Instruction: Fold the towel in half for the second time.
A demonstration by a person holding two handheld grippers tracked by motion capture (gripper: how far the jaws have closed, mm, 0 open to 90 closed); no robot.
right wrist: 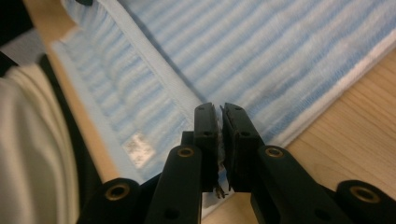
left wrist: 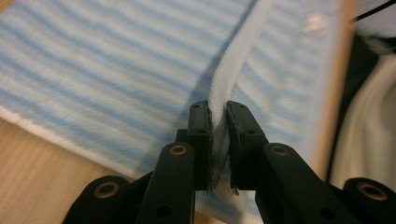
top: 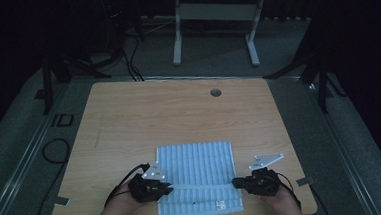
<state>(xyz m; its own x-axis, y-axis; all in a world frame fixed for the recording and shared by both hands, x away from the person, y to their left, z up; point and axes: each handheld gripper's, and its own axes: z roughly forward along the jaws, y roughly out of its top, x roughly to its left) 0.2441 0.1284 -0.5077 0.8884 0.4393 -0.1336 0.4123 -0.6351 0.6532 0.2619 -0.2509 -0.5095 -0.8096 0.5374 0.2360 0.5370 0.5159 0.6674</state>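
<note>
A blue-and-white striped towel (top: 194, 160) lies flat on the wooden table (top: 179, 113), close to its near edge. A pale raised fold of the towel (top: 201, 186) runs straight between the two grippers. My left gripper (top: 169, 189) is shut on the fold's left end; in the left gripper view the cloth (left wrist: 233, 60) is pinched between the jaws of the gripper (left wrist: 218, 116). My right gripper (top: 234, 183) is shut on the right end, and in the right gripper view the towel's edge (right wrist: 163, 84) leads into the gripper (right wrist: 219, 116). A small label (top: 221, 204) sits near the towel's front edge.
A round cable hole (top: 215, 92) sits in the table's far side. Beyond the table stands a white frame (top: 213, 16), and black cables (top: 56, 151) lie on the floor at the left. The person's pale garment (right wrist: 32, 154) is close behind the near table edge.
</note>
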